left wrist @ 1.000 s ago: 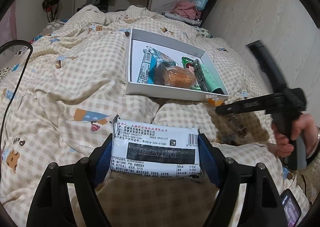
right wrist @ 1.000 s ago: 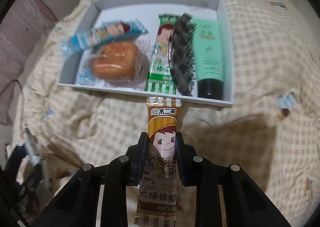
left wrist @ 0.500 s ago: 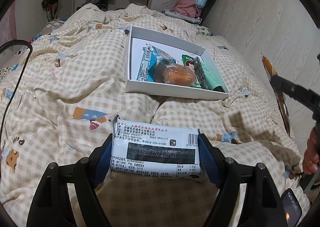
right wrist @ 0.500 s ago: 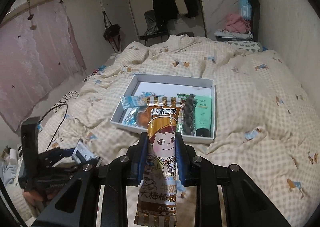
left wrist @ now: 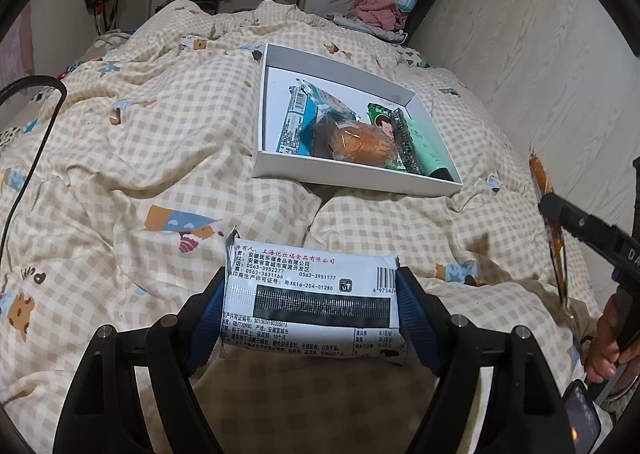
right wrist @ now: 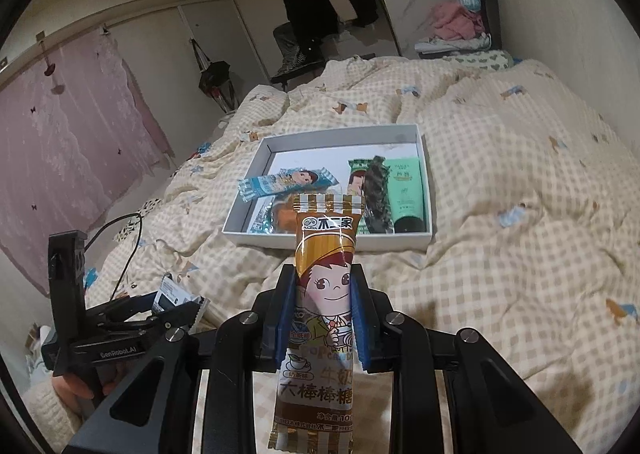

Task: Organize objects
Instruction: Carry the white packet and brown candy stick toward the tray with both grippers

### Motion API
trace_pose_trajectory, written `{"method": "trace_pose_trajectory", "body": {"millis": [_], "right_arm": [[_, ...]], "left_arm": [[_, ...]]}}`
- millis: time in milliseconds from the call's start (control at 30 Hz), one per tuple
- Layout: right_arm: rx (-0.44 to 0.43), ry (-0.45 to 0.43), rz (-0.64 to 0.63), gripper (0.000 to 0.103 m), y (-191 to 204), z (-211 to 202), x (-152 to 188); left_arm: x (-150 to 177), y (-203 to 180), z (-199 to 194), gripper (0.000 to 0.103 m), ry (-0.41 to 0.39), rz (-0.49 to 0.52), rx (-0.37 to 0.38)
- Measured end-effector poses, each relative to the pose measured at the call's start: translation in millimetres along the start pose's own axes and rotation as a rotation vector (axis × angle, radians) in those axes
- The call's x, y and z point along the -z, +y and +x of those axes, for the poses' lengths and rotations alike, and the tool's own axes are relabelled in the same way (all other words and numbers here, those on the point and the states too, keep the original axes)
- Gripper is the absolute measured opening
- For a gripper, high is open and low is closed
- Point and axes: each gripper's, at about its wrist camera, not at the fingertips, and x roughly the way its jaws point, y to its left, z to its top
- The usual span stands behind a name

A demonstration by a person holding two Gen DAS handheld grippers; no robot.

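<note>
We hold one snack packet in each gripper, above the bed.

Our left gripper (left wrist: pixel 311 306) has its fingers (left wrist: pixel 210 308) spread wide and pressed on both short ends of a white snack packet (left wrist: pixel 310 308). Our right gripper (right wrist: pixel 325 310) has its fingers (right wrist: pixel 285 310) close together, pinching the middle of a brown lollipop packet (right wrist: pixel 322 294) that stands upright. The white box (right wrist: pixel 424 149) with other snacks and a green tube (right wrist: pixel 406 189) lies on the checked quilt (left wrist: pixel 140 141), toward the far edge of the bed, apart from both packets.
</note>
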Motion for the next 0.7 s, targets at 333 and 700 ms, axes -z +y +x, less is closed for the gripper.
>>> {"method": "trace_pose_trajectory", "body": {"millis": [333,700], "right_arm": [[0.018,0.037,-0.027,0.027,6.8,7.1,8.5],[0.015,0.036,-0.009,0.027,2.8,6.6,8.8]], "left_arm": [[0.1,-0.4,1.5,0.082,0.007,0.004,-0.006],[0.7,1.7,-1.8,0.082,-0.007,-0.009,-0.005]]}}
